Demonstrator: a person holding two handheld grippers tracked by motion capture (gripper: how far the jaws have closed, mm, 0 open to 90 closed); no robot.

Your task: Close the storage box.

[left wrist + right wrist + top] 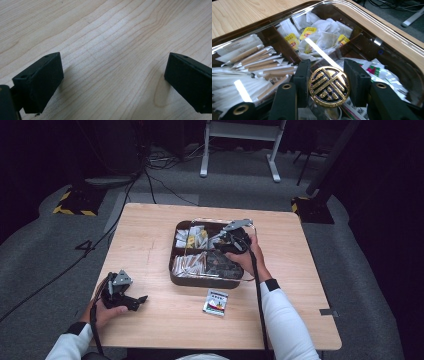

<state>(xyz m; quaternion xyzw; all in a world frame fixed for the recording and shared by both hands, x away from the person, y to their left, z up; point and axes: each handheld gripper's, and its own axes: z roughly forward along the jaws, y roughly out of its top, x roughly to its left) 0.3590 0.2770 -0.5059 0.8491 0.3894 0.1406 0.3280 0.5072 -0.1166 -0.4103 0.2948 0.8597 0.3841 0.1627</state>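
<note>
**Lid knob clamped over the box**

Your right gripper (326,83) is clamped on the round gold knob (329,86) of the clear lid (384,32), lying flat over the compartment box (200,281). A loose packet (216,301) lies beside the box. Your left gripper (112,82) rests spread wide on the table (105,32).

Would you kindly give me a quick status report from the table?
Right gripper shut on the lid's gold knob, clear lid over the divided box. Left gripper open on bare table. Loose packet beside the box.
</note>
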